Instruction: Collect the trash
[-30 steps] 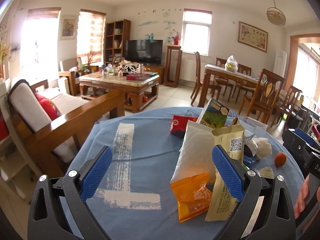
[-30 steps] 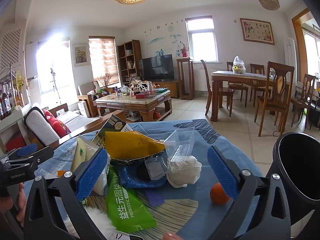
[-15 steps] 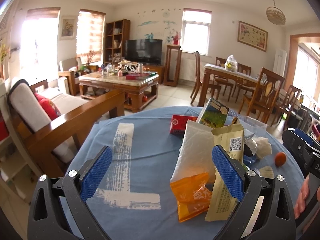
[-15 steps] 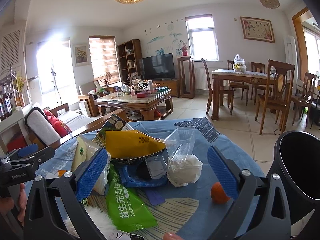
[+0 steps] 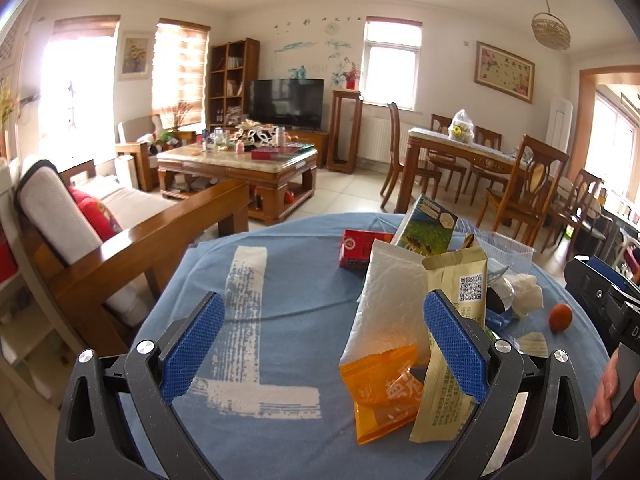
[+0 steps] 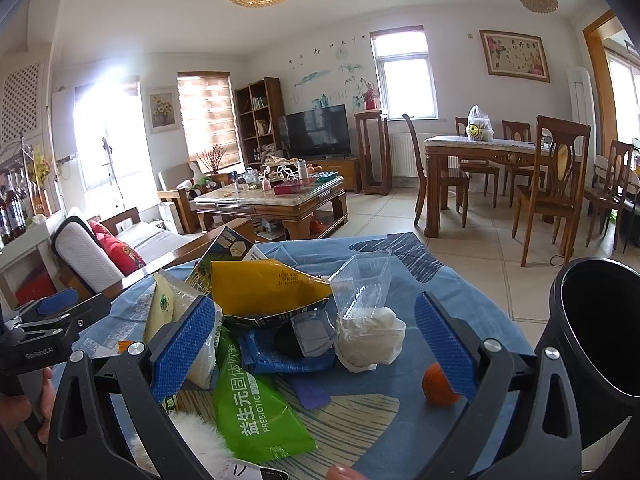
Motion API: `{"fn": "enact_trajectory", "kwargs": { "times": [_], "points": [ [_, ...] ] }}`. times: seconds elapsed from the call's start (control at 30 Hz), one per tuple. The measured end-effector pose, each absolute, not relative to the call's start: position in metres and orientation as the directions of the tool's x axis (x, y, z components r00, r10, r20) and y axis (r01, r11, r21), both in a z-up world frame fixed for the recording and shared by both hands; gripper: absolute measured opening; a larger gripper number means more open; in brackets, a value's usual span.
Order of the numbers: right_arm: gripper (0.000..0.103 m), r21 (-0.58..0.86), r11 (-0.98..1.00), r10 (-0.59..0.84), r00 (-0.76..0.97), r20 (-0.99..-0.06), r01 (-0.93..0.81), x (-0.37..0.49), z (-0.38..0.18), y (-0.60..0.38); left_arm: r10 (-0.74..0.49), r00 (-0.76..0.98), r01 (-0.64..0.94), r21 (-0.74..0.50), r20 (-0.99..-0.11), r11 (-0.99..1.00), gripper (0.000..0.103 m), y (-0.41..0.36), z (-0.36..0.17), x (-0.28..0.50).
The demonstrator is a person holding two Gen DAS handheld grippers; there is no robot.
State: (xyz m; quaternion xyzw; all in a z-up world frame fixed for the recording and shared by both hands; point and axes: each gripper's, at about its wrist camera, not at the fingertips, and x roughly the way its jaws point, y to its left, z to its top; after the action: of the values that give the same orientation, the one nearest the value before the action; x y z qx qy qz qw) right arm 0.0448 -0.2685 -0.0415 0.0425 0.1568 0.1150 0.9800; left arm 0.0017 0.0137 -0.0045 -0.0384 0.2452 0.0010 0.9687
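**Both grippers wait over the trash pile**

Behind the blue-clothed counter (image 5: 280, 292) lies a bright living room with wooden furniture. On the counter the trash is heaped on the right: an orange packet (image 5: 384, 390), a beige wrapper (image 5: 452, 332), a green pouch (image 6: 256, 408), a yellow bag (image 6: 264, 286) and a crumpled tissue (image 6: 370, 338).

The left gripper (image 5: 324, 354) and the right gripper (image 6: 316, 348) both hover with jaws wide, holding nothing.

I judge the first pick is still to come. It seems best to take a loose top piece and pinch its flat edge.

The black bin (image 6: 596, 332) stands at the near right; its inside looks dark, so its contents cannot be told. A clear plastic tub (image 6: 362, 284) looks empty.
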Motion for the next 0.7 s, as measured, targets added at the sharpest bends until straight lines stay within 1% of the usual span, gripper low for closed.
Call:
{"fn": "enact_trajectory", "kwargs": {
  "times": [0.7],
  "points": [
    [0.099,0.123,0.969,0.241,0.924,-0.298,-0.213,0.0450,-0.0413,-0.2703,-0.015,0.880,-0.021,-0.071,-0.474,0.997,0.098,0.0136,-0.0024,0.0015]
  ]
}}
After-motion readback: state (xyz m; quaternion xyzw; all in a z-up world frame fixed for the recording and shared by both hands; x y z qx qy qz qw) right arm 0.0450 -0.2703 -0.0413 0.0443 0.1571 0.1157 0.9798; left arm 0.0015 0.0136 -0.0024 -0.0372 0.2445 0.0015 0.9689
